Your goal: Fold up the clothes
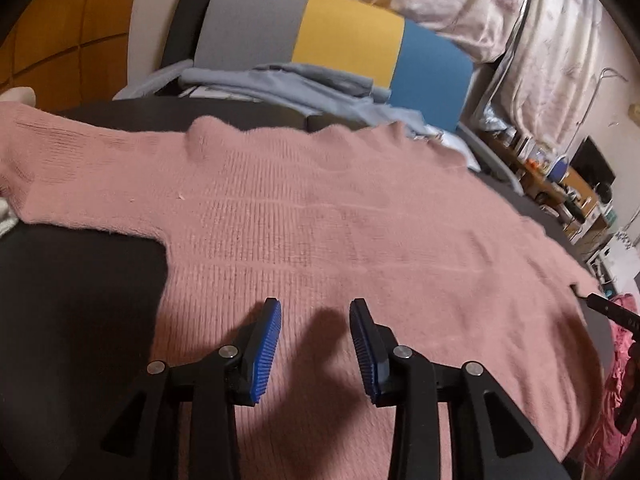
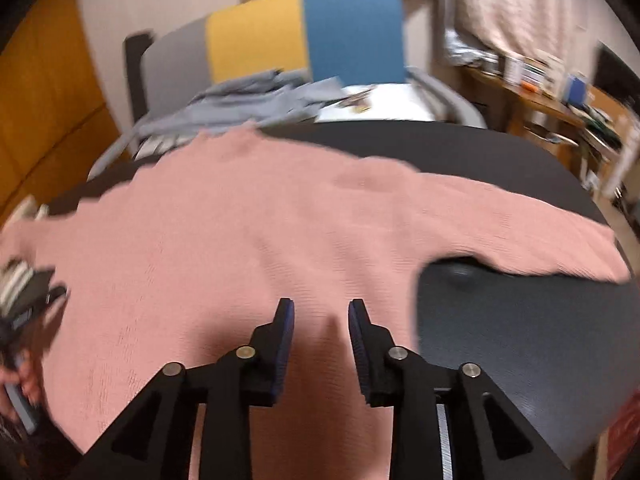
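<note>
a dark table fills the ground under both grippers, its bare top showing to the left of the left gripper and, in the right wrist view, to the right of the right gripper. spread flat across it lies a pink knit sweater, directly beneath and ahead of both sets of fingers; one sleeve runs out to the left of the left gripper, the other reaches out to the right ahead of the right gripper.

beyond the sweater's far edge, ahead of both grippers, stands a chair with a grey, yellow and blue back. on its seat sits a heap of pale blue-grey clothes, just past the sweater's far edge. a pale floral curtain hangs further back, to the right. a cluttered wooden shelf sits far right of the left gripper.

the left gripper hangs over the sweater's near part, its blue-padded fingers spread apart with nothing between them. the right gripper is likewise over the near part of the sweater close to the sleeve's underarm, its fingers parted and empty; this view is blurred. at its far left edge, the other gripper and a hand show dimly.
</note>
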`<control>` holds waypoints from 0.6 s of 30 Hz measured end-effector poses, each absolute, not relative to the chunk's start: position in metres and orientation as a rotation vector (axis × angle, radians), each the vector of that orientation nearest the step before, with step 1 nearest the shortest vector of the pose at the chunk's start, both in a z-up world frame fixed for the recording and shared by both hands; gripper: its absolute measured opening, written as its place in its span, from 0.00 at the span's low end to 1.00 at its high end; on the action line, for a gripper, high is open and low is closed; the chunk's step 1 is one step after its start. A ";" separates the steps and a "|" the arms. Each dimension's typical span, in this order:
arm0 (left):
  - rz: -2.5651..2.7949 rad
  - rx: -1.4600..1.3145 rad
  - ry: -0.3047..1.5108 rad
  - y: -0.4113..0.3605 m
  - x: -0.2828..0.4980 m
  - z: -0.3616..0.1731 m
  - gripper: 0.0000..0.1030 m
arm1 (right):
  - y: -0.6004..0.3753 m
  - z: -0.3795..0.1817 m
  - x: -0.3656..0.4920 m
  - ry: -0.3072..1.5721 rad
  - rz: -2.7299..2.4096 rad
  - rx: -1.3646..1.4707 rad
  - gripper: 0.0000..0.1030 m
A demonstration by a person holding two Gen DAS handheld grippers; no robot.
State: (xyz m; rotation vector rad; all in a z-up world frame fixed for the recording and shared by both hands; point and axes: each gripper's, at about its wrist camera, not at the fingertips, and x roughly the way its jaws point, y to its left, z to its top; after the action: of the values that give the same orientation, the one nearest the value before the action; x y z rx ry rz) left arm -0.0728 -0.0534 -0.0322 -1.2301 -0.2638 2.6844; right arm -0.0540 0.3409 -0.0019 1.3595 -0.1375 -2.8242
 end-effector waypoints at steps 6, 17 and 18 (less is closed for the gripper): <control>2.702 -1.189 0.016 -0.037 -0.058 -0.036 0.35 | 0.333 -0.048 -0.061 -0.060 -2.788 1.491 0.29; 2.710 -1.264 -0.032 -0.014 -0.117 -0.019 0.34 | 0.369 -0.018 -0.071 -0.289 -2.850 1.356 0.47; 2.722 -1.276 -0.021 -0.011 -0.125 -0.020 0.34 | 0.372 -0.018 -0.083 -0.274 -2.865 1.357 0.47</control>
State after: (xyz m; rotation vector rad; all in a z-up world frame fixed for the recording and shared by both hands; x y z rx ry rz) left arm -0.1248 -0.0110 -0.0197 -1.2764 -0.0207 2.7216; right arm -0.0831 0.3723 -0.0181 1.3572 -0.2736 -2.8646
